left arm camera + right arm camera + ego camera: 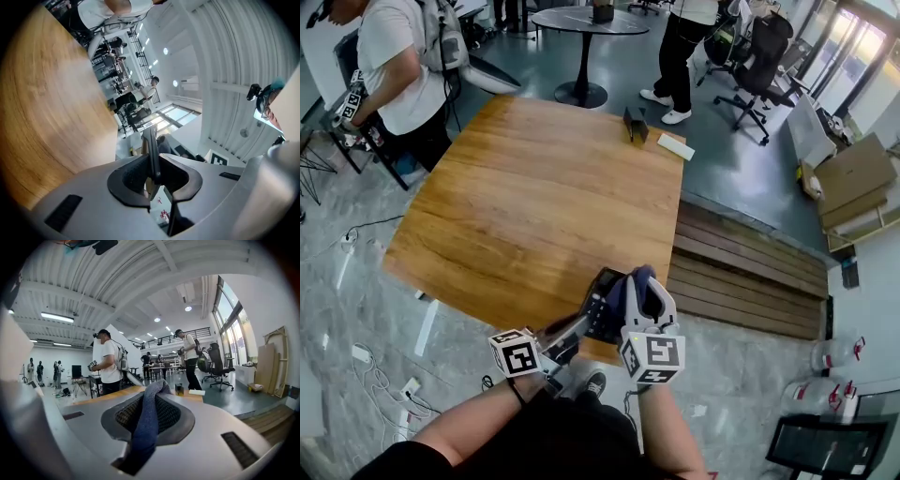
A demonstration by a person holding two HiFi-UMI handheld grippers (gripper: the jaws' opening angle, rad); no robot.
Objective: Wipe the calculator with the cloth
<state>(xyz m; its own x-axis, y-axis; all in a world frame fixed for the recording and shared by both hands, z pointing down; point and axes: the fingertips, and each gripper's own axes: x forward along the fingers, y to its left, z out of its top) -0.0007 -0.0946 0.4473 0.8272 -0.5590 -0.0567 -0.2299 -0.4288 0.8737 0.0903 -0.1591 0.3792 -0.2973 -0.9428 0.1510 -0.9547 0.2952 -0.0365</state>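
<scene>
In the head view, the left gripper was clenched on a dark calculator, held on edge over the wooden table at the table's six o'clock rim. The right gripper gripped a blue cloth, which lay against the calculator's three o'clock side. At the table's one o'clock corner stood a small dark object, with a flat white item just beside it. Cardboard boxes sat on the floor at three o'clock; what they held could not be told. A person in a white shirt stood at the table's ten o'clock, another person at twelve, near a round table and an office chair.

In the left gripper view, the jaws of the left gripper pressed on the calculator, seen edge-on and pointing to twelve o'clock. The table filled the nine o'clock side.

In the right gripper view, the right gripper was closed on the cloth, which bunched up above the pads toward twelve o'clock. Beyond it lay the table. The small dark object and the white item sat at one o'clock. The white-shirted person stood at eleven.
</scene>
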